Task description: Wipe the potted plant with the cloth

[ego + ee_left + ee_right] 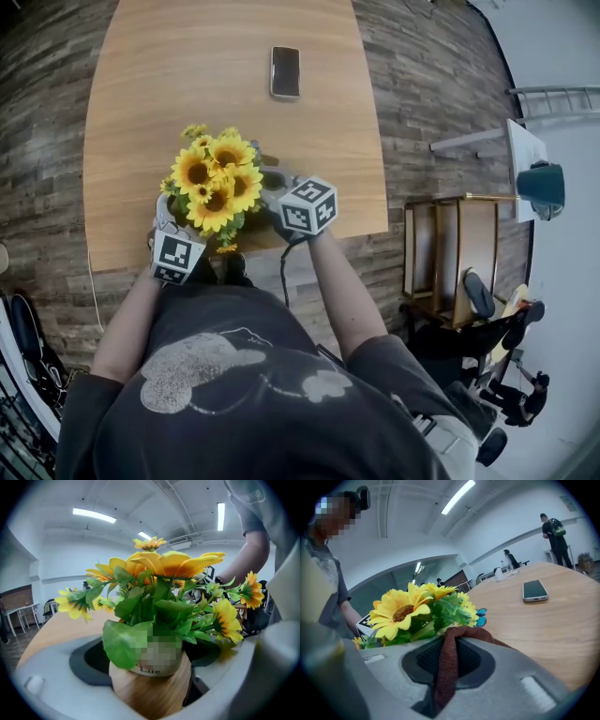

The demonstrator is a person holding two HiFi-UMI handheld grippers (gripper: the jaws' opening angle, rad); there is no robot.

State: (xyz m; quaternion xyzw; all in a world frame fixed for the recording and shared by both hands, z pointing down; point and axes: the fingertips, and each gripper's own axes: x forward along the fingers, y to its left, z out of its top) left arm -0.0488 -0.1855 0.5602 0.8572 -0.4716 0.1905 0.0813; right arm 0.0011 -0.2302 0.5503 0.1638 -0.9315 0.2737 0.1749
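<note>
1. The plant (217, 183) stands at the near edge of the desk (187, 75), a pale slab with fine wood grain and a curved outline.
2. Its sunflowers look artificial: flat yellow petals round brown centres, over glossy, broad green leaves (123, 641).
3. The pot (154, 693) is round, with a smooth wood-grained side and a cream band at the rim.
4. The left gripper (152, 663) has its grey jaws set wide round the pot, the dark pads against its sides as far as the view shows.
5. The right gripper (450, 637) is clamped on the cloth (446, 672), a brown, nubbly terry strip pinched into a fold and draped over the jaw tips, just beside the blooms.
6. A phone (285, 71), a flat dark rectangle, lies well apart on the far side of the desk.
</note>
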